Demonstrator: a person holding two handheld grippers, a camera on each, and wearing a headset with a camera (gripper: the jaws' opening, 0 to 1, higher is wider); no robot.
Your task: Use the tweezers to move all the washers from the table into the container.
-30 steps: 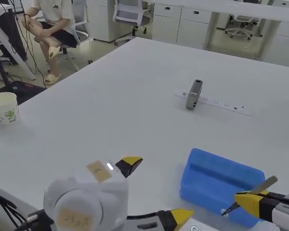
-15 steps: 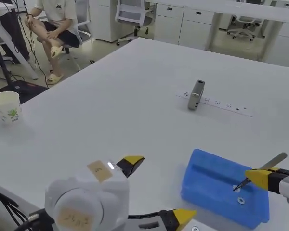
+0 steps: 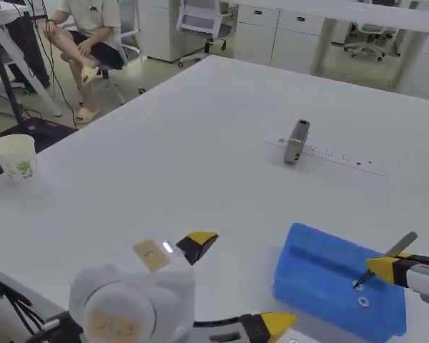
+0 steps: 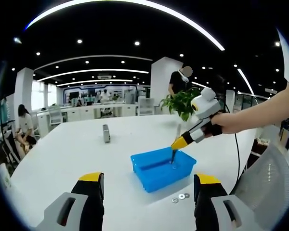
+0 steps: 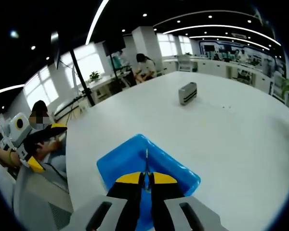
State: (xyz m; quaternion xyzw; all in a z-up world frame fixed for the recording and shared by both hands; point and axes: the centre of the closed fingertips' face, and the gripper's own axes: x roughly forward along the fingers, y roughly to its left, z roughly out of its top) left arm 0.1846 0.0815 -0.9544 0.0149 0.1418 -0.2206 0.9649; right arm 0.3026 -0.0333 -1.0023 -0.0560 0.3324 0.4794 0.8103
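Holding thin metal tweezers (image 5: pixel 146 161) clamped between its pressed-together jaws, right gripper (image 3: pixel 377 266) dips their tips into blue rectangular plastic container (image 3: pixel 292 275); one small metal washer (image 3: pixel 362 301) on its floor. Two loose washers (image 4: pixel 183 196) on white table (image 3: pixel 164 164), just beside container. Left gripper (image 4: pixel 149 178): jaws spread, empty.

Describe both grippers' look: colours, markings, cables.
Left gripper: rounded white housing, tan stickers with handwriting, a lit white LED, black cables trailing off, black jaws with yellow tips. Right gripper: same white body and yellow-tipped jaws, with a black cable hanging below it in the left gripper view.
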